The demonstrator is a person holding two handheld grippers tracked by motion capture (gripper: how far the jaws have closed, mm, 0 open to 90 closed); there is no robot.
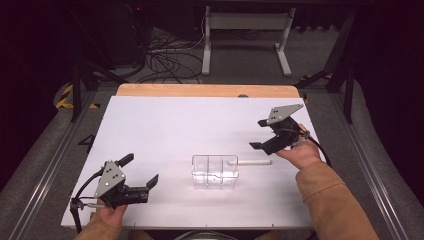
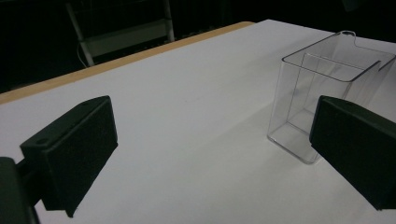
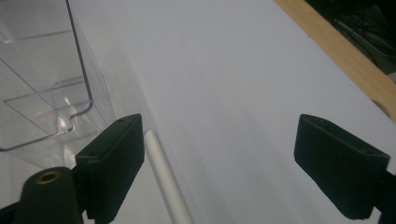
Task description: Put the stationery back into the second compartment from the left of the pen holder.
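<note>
A clear plastic box [image 1: 215,171] with inner dividers stands near the middle of the white table [image 1: 165,125]. A thin white rod [image 1: 254,162] lies flat just right of the box. My right gripper [image 1: 260,134] hangs open above and right of the rod, nothing between its jaws. In the right gripper view the rod [image 3: 166,179] lies beside the left jaw and the box [image 3: 44,79] is at left. My left gripper [image 1: 140,170] is open at the front left, pointing toward the box. In the left gripper view the box [image 2: 327,88] stands ahead at right.
A wooden strip [image 1: 207,90] borders the table's far edge. Beyond it stand a white metal frame [image 1: 245,35] and tangled cables [image 1: 170,57] on the floor. Metal rails [image 1: 47,165] run along both sides of the table.
</note>
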